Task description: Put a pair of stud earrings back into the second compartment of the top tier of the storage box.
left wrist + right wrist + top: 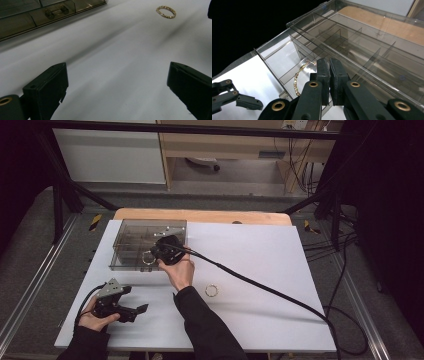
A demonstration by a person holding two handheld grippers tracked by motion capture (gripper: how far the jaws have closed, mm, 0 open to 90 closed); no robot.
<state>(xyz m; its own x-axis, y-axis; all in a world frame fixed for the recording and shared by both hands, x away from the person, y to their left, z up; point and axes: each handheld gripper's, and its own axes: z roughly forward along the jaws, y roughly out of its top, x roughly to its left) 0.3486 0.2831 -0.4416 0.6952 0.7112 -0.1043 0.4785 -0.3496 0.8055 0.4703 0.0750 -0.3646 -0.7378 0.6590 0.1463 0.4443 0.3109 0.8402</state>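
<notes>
- High view: I see a clear smoky organizer box (131,251) near the far left corner of the white table (260,270), split by thin walls into several compartments.
- My right gripper (161,251) sits over the box's near right part, with a gold bracelet (148,257) at its tip, over the front row of compartments.
- Right gripper view: the bracelet (299,77) hangs as a chain loop from the pinched tips down into a compartment at the near edge of the box (367,50); I cannot tell whether it touches the floor of that compartment.
- My right gripper (329,70) has its jaws squeezed together, clamping the bracelet's top. The other compartments I can see through the plastic look bare.
- A second gold bracelet (211,290) lies flat on the table, near the middle of the near half, well apart from the box; the left gripper view shows it (166,11) ahead of the jaws.
- My left gripper (137,312) rests near the near left corner of the table, jaws spread wide with nothing between them, just above the white surface.
- I can read no brand, label or writing on the box or the grippers.
</notes>
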